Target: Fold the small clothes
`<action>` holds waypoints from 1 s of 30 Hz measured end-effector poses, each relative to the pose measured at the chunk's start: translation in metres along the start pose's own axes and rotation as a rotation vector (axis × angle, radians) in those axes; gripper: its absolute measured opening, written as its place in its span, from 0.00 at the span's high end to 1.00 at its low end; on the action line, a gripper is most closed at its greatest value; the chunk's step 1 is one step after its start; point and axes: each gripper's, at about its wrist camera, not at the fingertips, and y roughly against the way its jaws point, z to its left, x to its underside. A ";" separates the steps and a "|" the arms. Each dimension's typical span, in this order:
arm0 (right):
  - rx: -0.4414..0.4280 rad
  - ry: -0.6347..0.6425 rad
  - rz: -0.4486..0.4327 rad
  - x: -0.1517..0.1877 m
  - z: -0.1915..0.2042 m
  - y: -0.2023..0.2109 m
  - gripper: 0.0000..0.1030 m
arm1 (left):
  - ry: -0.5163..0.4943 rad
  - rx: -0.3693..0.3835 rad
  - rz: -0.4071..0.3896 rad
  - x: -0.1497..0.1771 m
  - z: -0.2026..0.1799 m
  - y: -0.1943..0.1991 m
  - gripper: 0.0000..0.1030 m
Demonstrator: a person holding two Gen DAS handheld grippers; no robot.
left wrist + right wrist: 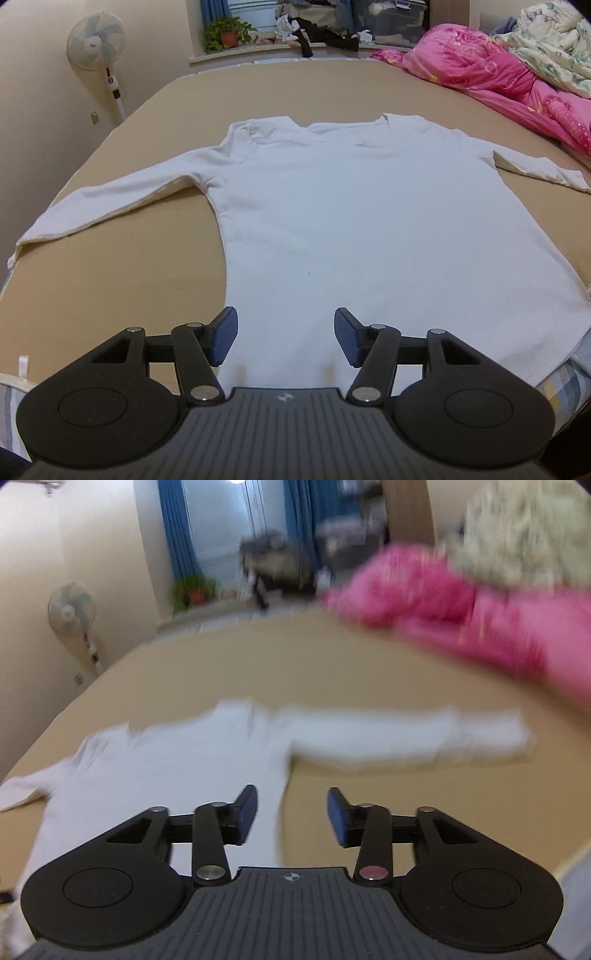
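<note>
1. The left gripper (285, 338) has its jaws spread wide with nothing between them; its blue pads (224, 336) hang over the hem end of the shirt (351, 229), not visibly touching the cloth.
2. The right gripper (291, 816) likewise stands wide and holds nothing; its left pad is over the shirt's (147, 775) side edge, its right pad over bare bed (406, 805). This view is blurred.
3. The shirt is white and long-sleeved, lying flat on the tan bed (140, 273), hem toward the grippers and neckline at the far end.
4. Its left sleeve (110, 199) stretches out and down from the shirt toward the bed's left edge; its right sleeve (535, 166) runs out from the shirt to the right.
5. In the right wrist view that right sleeve (406, 734) lies straight across the bed, ahead of the jaws.
6. Right of the shirt and beyond it, a pink quilt (498, 77) is heaped on the bed, with a pale floral quilt (546, 40) on top.
7. Left of the shirt, off the bed, a fan (96, 40) stands by the wall.
8. Beyond the shirt, past the bed's far end, a plant (229, 35) sits on the sill near dark clothes (325, 33).
</note>
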 end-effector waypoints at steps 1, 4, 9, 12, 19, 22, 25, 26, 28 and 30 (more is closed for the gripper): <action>0.013 -0.006 -0.028 -0.006 -0.009 -0.005 0.46 | -0.010 -0.012 -0.012 -0.002 -0.002 0.001 0.37; 0.112 -0.090 -0.051 0.005 -0.042 -0.024 0.46 | -0.030 -0.041 -0.057 -0.013 -0.004 0.003 0.27; 0.151 -0.278 0.245 0.030 -0.082 -0.079 0.53 | -0.060 -0.042 -0.131 -0.057 0.002 0.002 0.23; 0.104 -0.376 0.255 0.028 -0.091 -0.096 0.53 | -0.100 -0.042 -0.202 -0.089 0.002 -0.006 0.16; 0.162 -0.296 0.244 0.027 -0.088 -0.114 0.53 | -0.088 -0.033 -0.225 -0.114 0.009 -0.074 0.16; 0.174 -0.362 0.221 0.028 -0.108 -0.117 0.54 | -0.014 -0.043 -0.057 -0.111 0.017 -0.114 0.20; 0.207 -0.440 0.186 0.028 -0.135 -0.124 0.66 | -0.009 -0.024 -0.063 -0.116 0.016 -0.124 0.20; 0.225 -0.472 0.171 0.028 -0.145 -0.127 0.66 | -0.028 -0.029 -0.072 -0.118 0.014 -0.125 0.20; 0.252 -0.550 0.142 0.030 -0.166 -0.132 0.65 | -0.042 -0.025 -0.080 -0.120 0.013 -0.127 0.20; 0.263 -0.655 0.108 0.035 -0.188 -0.136 0.64 | -0.029 -0.007 -0.076 -0.120 0.015 -0.129 0.19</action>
